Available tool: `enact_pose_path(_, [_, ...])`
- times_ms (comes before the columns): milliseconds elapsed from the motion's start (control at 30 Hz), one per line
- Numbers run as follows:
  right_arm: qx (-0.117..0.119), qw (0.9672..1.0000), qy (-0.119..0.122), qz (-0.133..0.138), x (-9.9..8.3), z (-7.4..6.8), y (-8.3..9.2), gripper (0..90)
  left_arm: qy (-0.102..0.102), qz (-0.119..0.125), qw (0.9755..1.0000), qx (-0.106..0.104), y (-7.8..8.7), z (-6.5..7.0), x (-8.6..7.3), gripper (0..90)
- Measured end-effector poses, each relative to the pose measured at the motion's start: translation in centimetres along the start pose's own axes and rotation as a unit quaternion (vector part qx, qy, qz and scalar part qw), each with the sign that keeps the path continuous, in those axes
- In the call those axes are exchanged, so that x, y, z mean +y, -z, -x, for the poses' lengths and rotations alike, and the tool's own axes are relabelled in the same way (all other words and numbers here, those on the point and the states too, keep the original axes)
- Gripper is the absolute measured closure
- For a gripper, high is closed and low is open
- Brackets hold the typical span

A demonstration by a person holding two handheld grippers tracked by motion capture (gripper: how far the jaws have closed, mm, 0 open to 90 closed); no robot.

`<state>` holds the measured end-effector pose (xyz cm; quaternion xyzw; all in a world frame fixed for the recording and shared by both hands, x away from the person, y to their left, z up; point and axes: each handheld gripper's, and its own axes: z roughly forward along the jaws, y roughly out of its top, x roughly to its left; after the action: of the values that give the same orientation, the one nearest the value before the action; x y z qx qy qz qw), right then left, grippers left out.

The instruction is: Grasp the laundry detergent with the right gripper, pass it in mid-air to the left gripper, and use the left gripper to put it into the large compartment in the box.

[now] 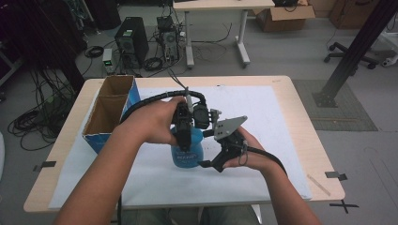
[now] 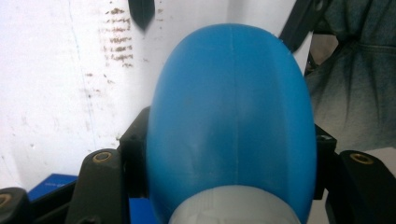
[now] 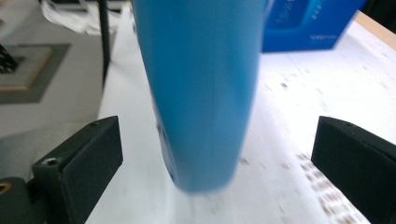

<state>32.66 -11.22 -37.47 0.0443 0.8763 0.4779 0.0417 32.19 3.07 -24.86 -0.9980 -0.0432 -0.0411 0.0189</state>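
A blue plastic bottle (image 1: 188,157) stands upright on the white sheet (image 1: 263,117) near the table's front middle. My left gripper (image 1: 187,143) comes down from above and is shut on the bottle's upper part; in the left gripper view both black jaws press the rounded blue body (image 2: 229,102). My right gripper (image 1: 209,149) is at the bottle's right side, open. In the right gripper view the bottle (image 3: 201,84) stands between its wide-apart jaws with a gap on each side.
An open blue cardboard box (image 1: 110,110) stands at the table's back left, also seen behind the bottle as a blue box (image 3: 308,23). The wooden table's edge (image 1: 307,126) borders the sheet. Beyond the table the floor holds computers, cables and another desk.
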Motion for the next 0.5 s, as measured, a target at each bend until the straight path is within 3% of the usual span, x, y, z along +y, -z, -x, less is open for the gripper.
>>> enact_pose_path(200, [-0.029,0.9991,-0.001,-0.032,-0.8,0.8,2.7,2.3,0.056,-0.005,0.9983,-0.015,0.9,-1.2,-0.1,38.7])
enact_pose_path(233, [-0.033,0.9987,-0.003,-0.038,-1.0,0.9,3.1,2.3,0.065,-0.006,0.9977,-0.018,1.0,-1.4,-0.2,38.7])
enact_pose_path(267, [-0.044,0.9978,-0.005,-0.049,-1.3,1.3,4.0,2.3,0.087,-0.008,0.9959,-0.022,1.3,-1.9,-0.4,38.6])
enact_pose_path(300, [-0.044,0.9978,-0.005,-0.049,-1.3,1.3,4.0,2.3,0.087,-0.008,0.9959,-0.022,1.3,-1.9,-0.4,38.7])
enact_pose_path(400, [-0.057,0.9963,-0.009,-0.063,-1.9,1.6,5.4,2.4,0.146,-0.017,0.9887,-0.029,1.7,-2.9,-0.8,38.7])
enact_pose_path(500, [-0.076,0.9943,-0.019,-0.073,-2.4,2.1,7.0,2.3,0.205,-0.022,0.9779,-0.033,2.2,-4.0,-1.5,38.7])
